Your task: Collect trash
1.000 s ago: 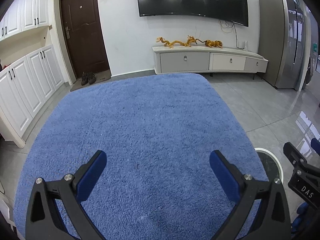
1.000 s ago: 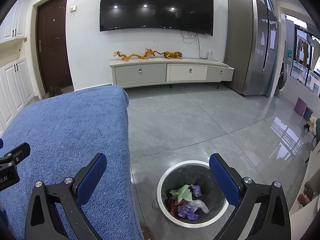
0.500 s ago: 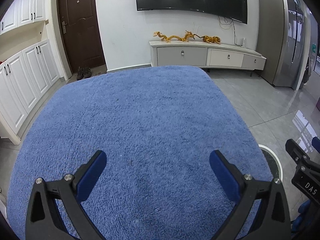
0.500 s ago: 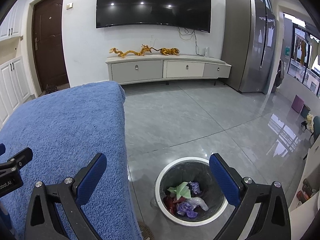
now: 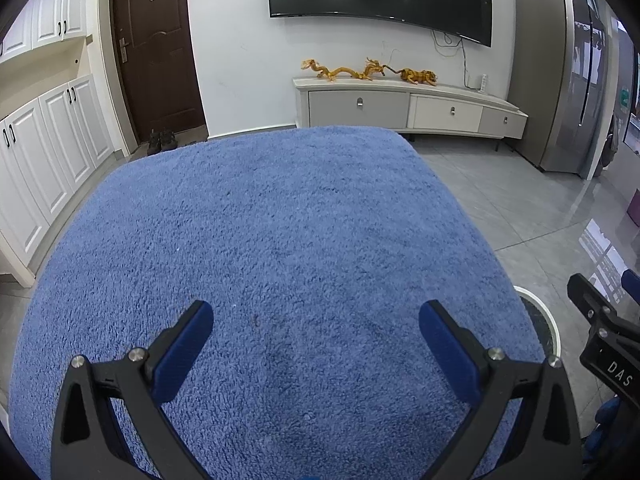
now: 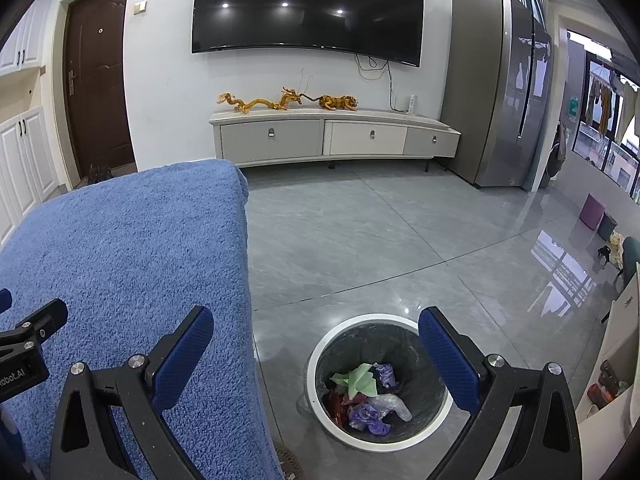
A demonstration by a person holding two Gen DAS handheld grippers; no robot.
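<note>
Both claws, left claw and right claw, gape empty; bin holds crumpled trash.

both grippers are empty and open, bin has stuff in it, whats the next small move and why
Probably none for picking: just draw both grippers back and stop. The blue towel-covered surface shows no trash, the left gripper and right gripper are open and hold nothing, and crumpled scraps already lie in the trash bin on the floor beside it. The collecting looks done.
</note>
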